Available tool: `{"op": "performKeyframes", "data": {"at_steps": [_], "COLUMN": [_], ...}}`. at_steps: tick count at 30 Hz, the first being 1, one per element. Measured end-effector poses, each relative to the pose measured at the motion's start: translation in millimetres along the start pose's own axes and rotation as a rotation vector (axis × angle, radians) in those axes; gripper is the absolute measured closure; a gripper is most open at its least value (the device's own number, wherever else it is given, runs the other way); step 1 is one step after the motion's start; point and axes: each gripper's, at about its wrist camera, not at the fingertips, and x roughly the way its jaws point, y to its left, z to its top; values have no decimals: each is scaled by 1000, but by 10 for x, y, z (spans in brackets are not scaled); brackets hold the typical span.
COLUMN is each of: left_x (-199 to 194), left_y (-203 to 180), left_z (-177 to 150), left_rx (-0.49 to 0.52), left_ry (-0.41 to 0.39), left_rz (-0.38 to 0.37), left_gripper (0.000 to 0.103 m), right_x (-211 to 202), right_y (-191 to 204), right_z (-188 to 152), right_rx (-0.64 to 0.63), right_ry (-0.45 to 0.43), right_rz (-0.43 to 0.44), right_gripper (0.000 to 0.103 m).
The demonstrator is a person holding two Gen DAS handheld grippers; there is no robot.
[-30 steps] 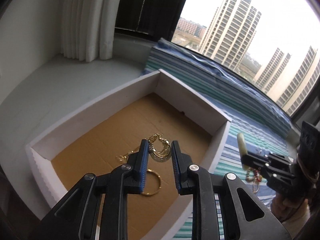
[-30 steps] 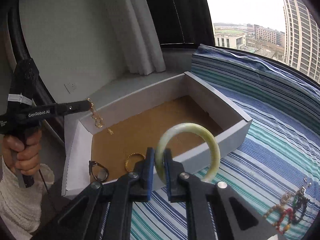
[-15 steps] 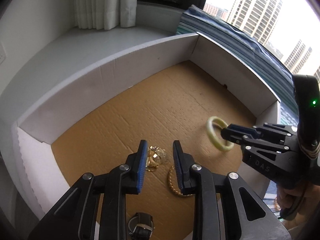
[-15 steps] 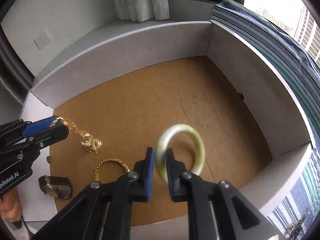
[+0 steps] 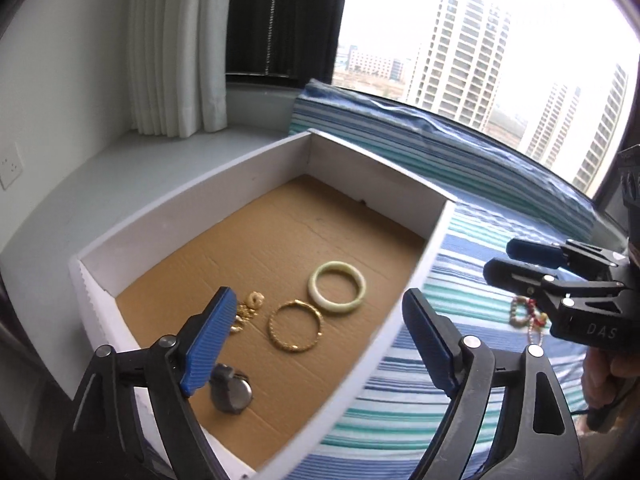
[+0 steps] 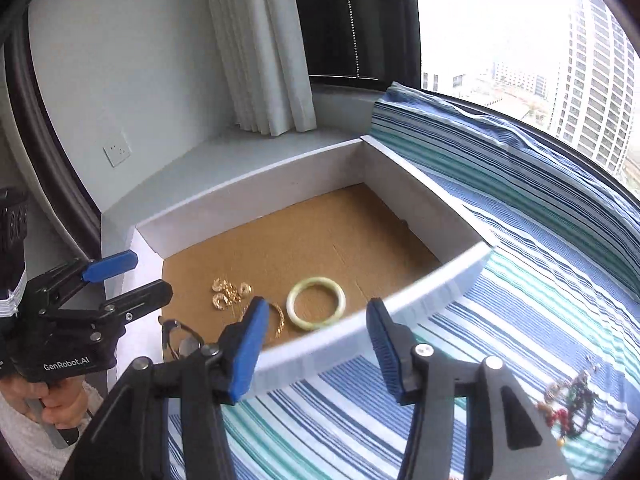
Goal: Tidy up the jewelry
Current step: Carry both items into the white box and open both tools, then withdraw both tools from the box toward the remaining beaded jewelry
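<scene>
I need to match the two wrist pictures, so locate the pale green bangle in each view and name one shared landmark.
Left wrist view: the pale green bangle lies flat on the box floor, centre frame, right of the gold bangle.
Right wrist view: pale green bangle at centre, behind the near wall.
Shared landmark: the white cardboard box.

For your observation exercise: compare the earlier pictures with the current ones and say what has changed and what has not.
The right tool let go of the jade bangle, which now lies flat in the box. The left tool released the gold chain onto the box floor. Both tools' jaws are opening, empty, and pulled back from the box. The gold bangle, watch and beads on the striped cloth stayed put.
</scene>
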Motion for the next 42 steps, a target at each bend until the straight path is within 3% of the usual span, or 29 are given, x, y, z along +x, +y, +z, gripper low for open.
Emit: {"op": "performKeyframes", "data": {"at_steps": [1, 6, 11, 21, 28, 42], "left_x": [-39, -69, 22, -110, -226, -316], "left_y": [-128, -795, -1360, -1842, -1826, -1767], "left_z": [-75, -460, -860, -1432, -1523, -1537], "left_rx": [17, 98, 161, 280, 286, 263], "left_ry": [-2, 27, 123, 215, 205, 165], "left_rz": [-20, -136, -247, -277, -269, -264], "left_gripper": [13, 12, 12, 12, 12, 9], "right_x": [-122, -678, -1117, -1470, -1458, -1527], "right_y": [-50, -315, -576, -786, -664, -467], "right_z": [-142, -879, -1611, -2568, -2792, -2743], "right_rx": [7, 59, 151, 334, 361, 319], "right_ry": [-6, -35, -30, 1, 17, -14], "right_rz": [-23, -194, -328, -444, -447, -486], "right_gripper": [39, 39, 39, 39, 39, 39]}}
